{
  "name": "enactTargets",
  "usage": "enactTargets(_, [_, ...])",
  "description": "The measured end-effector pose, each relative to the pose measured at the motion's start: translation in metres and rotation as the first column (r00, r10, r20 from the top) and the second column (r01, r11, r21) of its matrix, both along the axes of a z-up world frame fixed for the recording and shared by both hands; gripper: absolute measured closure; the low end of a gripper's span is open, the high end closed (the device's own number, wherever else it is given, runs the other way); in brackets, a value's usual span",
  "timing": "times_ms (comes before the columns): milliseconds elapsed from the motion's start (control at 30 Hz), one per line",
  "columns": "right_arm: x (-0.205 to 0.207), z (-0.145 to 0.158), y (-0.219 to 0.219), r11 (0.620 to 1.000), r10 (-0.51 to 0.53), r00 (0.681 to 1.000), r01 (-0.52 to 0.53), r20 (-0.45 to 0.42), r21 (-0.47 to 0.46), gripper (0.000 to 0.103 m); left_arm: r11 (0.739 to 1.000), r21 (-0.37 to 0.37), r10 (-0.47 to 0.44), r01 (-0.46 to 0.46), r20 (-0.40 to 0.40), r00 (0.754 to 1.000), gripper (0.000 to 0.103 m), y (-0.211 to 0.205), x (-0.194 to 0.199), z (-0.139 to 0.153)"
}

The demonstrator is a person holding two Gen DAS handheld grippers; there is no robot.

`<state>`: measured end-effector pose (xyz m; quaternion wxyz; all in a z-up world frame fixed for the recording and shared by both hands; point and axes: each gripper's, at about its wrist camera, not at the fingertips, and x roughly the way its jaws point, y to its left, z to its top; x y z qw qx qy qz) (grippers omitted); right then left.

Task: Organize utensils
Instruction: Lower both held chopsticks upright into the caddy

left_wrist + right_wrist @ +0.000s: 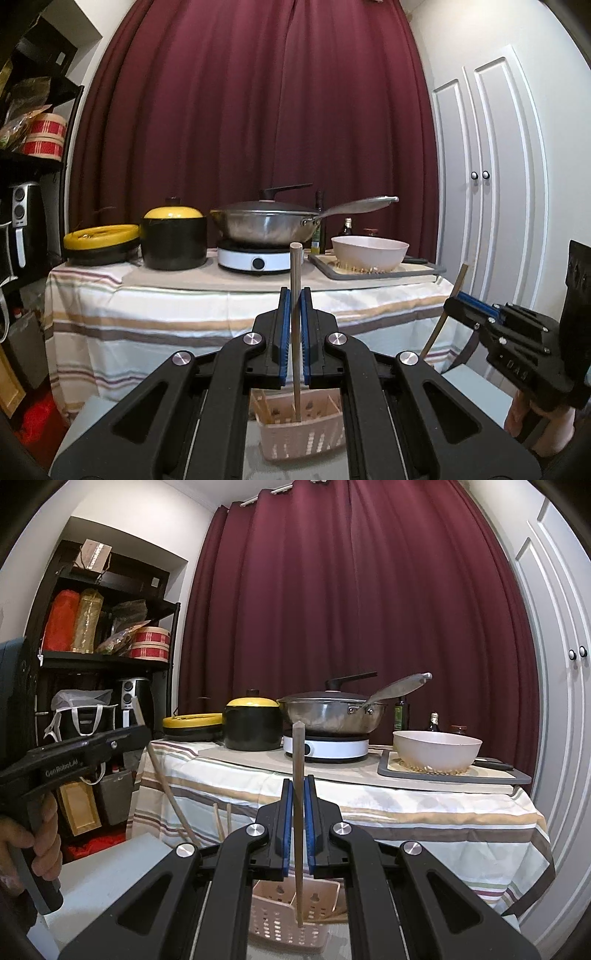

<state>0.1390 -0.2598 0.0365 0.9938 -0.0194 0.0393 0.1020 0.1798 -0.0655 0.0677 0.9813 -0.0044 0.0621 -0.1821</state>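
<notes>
In the left wrist view my left gripper [295, 295] is shut on a wooden chopstick [295, 266] that stands upright. Its lower end hangs inside a pink slotted utensil basket [303, 439] below the fingers. At the right, a hand holds my right gripper [453, 301], shut on a slanted chopstick [441, 321]. In the right wrist view my right gripper [298, 781] is shut on its upright chopstick [298, 746] above the same basket [284, 923], which holds other chopsticks [332, 915]. My left gripper [144, 734] shows at the left with its chopstick [166, 786].
Ahead stands a table with a striped cloth [184, 306]. It carries a wok [266, 225] on an induction cooker [255, 260], a black and yellow pot [173, 240] and a pink bowl [369, 251] on a grey tray [424, 273]. Dark shelves [103, 657] stand left, white cupboard doors [491, 177] right.
</notes>
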Motion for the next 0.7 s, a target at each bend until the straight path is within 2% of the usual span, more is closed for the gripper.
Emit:
enactTargets(367, [0.04,-0.004,-0.003,1.0,-0.006,1.0,0.006,0.006,0.017,0.096,0.999,0.015,0.032,-0.032,-0.032,0.999,0.097,-0.009,0.04,-0.017])
enactTargets(700, [0.066,-0.025,-0.004,1.0,-0.016,0.999,0.017,-0.045,0.018,0.096,0.998,0.034,0.051,-0.048,-0.092,0.994,0.097,-0.006,0.069,-0.042])
